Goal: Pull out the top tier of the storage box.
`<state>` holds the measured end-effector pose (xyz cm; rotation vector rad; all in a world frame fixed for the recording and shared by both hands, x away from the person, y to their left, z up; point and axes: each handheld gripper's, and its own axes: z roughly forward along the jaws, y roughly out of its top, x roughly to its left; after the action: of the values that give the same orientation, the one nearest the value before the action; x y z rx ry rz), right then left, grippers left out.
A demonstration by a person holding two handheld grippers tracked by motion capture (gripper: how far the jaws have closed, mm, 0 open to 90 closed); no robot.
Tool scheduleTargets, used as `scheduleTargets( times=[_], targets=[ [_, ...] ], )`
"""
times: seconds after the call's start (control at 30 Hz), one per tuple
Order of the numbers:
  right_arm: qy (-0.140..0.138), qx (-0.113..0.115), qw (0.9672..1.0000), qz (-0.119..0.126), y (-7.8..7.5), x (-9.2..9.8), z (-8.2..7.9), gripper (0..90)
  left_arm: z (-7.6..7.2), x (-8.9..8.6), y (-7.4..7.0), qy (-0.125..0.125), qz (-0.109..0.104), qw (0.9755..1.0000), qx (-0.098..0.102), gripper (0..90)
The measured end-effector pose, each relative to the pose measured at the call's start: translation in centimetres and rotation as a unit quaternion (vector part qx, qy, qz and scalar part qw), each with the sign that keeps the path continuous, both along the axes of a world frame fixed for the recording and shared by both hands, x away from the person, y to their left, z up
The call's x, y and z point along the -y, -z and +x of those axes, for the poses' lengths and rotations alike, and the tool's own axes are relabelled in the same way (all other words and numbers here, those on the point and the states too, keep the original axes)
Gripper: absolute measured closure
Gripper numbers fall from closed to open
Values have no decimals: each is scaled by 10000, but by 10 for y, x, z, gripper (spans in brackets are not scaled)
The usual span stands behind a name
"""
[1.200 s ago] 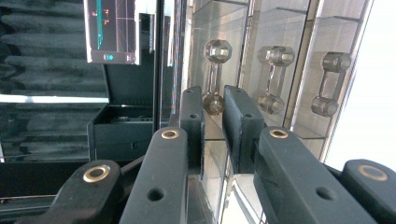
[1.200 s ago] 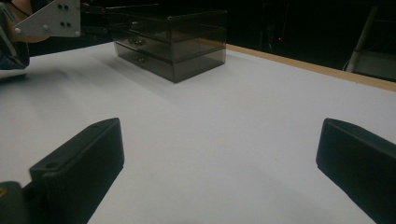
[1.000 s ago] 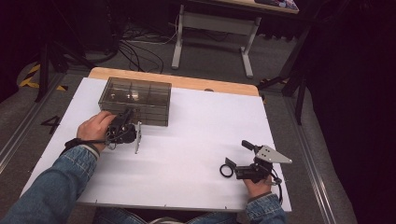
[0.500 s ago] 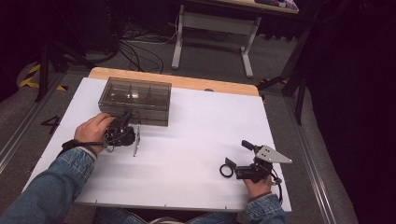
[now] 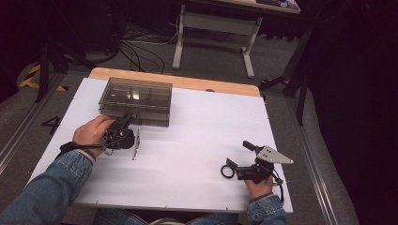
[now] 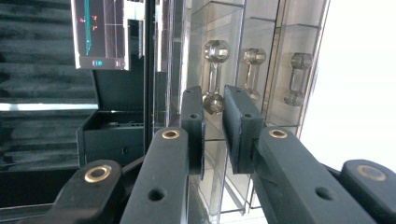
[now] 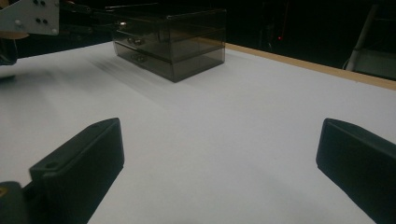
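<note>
A smoky clear plastic drawer box [image 5: 136, 96] stands at the back left of the white table; it also shows far off [image 7: 173, 39] in the right gripper view. My left gripper [image 5: 126, 124] lies on its side at the box front. In the left gripper view its jaws [image 6: 214, 121] stand narrow, the pads closed on the lower knob of a clear dumbbell-shaped drawer handle [image 6: 215, 74]. Two more such handles [image 6: 252, 70] sit beside it. My right gripper [image 5: 238, 157] rests at the front right of the table, its jaws [image 7: 219, 154] wide open with nothing between them.
The white table top [image 5: 206, 126] has a wooden edge strip [image 5: 187, 82] at the back. Beyond it a grey desk frame [image 5: 213, 28] and cables stand on the floor. A black open case [image 6: 112, 135] shows behind the box in the left gripper view.
The left hand and its gripper have shifted slightly toward the near side of the table, still at the box front. The right gripper has not moved.
</note>
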<state>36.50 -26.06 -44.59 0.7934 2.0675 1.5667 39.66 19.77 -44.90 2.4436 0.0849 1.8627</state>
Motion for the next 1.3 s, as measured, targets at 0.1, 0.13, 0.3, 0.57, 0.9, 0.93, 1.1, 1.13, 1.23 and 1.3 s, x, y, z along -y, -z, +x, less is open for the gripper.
scheduleTargets(
  times=[0.1, 0.13, 0.3, 0.57, 0.9, 0.93, 1.1, 1.13, 1.23, 1.3],
  targets=[
    [0, -5, 10000, 1, 0, 0, 0, 14, -2, 0, 0, -2, -2, 10000, -24, 789],
    [1, -2, 10000, 0, 0, 0, 0, 15, -2, -1, -1, 7, 8, 10000, -32, 789],
    [2, -2, 10000, 0, 0, 0, 0, 15, -5, -2, -1, 27, -37, 10000, -60, 787],
    [-3, -4, 10000, 9, 0, 0, 0, 14, -6, -3, -3, 62, -77, 9998, -153, 781],
    [-6, -6, 10000, 0, 0, 0, 0, 14, -10, -5, -10, 284, -270, 9986, -351, 673],
    [-7, -4, 10000, 1, 0, 0, 0, 14, -11, -5, -10, 303, -285, 9984, -385, 661],
    [-1, -13, 10000, 3, 0, 0, 0, 15, -15, -6, -15, 420, -415, 9974, -413, 650],
    [-1, -12, 10000, 3, 0, 0, 0, 14, -15, -6, -16, 441, -397, 9974, -406, 649],
    [-5, -1, 10000, 0, 0, 0, 0, 14, -17, -6, -18, 473, -423, 9971, -408, 649],
    [-1, -11, 10000, 1, 0, 0, 0, 15, -17, -6, -18, 493, -441, 9971, -384, 649]
  ],
)
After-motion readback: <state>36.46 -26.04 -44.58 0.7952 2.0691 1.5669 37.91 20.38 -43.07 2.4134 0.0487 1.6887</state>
